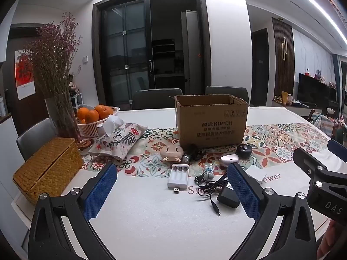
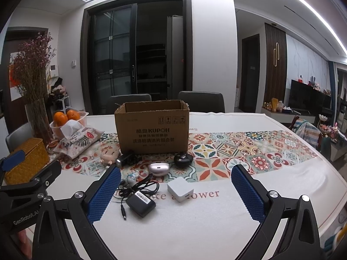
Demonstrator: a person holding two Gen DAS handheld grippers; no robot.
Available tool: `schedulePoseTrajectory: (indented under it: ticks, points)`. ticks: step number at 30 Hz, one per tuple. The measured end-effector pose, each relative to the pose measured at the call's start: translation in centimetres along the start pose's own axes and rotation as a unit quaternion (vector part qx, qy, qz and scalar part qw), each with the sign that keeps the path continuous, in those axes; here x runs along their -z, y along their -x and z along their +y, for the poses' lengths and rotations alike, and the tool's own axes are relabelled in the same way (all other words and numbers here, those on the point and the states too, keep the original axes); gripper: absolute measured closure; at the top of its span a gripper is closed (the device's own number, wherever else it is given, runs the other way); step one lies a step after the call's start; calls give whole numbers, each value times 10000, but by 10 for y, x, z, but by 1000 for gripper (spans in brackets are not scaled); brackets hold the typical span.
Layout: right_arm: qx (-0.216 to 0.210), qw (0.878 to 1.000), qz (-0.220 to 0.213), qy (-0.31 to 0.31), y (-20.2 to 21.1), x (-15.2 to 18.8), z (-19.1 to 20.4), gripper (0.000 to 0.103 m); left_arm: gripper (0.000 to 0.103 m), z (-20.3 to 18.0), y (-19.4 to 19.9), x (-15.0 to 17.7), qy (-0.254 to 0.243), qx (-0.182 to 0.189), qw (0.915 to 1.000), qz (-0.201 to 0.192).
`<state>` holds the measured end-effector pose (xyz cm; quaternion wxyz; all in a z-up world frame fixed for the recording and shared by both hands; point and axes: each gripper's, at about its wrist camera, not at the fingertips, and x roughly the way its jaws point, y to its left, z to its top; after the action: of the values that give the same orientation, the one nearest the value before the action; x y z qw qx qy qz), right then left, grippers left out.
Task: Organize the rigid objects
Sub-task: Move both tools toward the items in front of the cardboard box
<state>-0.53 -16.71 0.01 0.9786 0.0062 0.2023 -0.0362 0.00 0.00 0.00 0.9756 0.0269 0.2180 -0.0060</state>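
An open cardboard box (image 1: 211,121) (image 2: 151,127) stands mid-table. In front of it lie small objects: a white battery charger (image 1: 178,177), a black power adapter with cable (image 1: 227,196) (image 2: 141,203), a white cube charger (image 2: 180,188), a silver-pink case (image 1: 228,160) (image 2: 158,167), a black round case (image 1: 244,150) (image 2: 184,160), a pink figurine (image 1: 172,151) (image 2: 109,155) and a small blue-white figure (image 1: 208,171) (image 2: 131,178). My left gripper (image 1: 173,191) is open and empty, short of the charger. My right gripper (image 2: 176,192) is open and empty, above the near table.
A wicker basket (image 1: 46,171) (image 2: 28,160), a floral tissue pouch (image 1: 118,139) (image 2: 76,140), a basket of oranges (image 1: 95,119) (image 2: 65,121) and a vase of dried flowers (image 1: 61,117) stand at the left. Two chairs (image 1: 157,98) stand behind the table.
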Motion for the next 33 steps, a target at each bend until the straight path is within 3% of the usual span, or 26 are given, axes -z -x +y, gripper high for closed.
schedulePoseTrajectory:
  ticks: [33]
  points:
    - [6, 10000, -6, 12, -1, 0, 1, 0, 0, 3, 0, 1, -26, 3, 10000, -18]
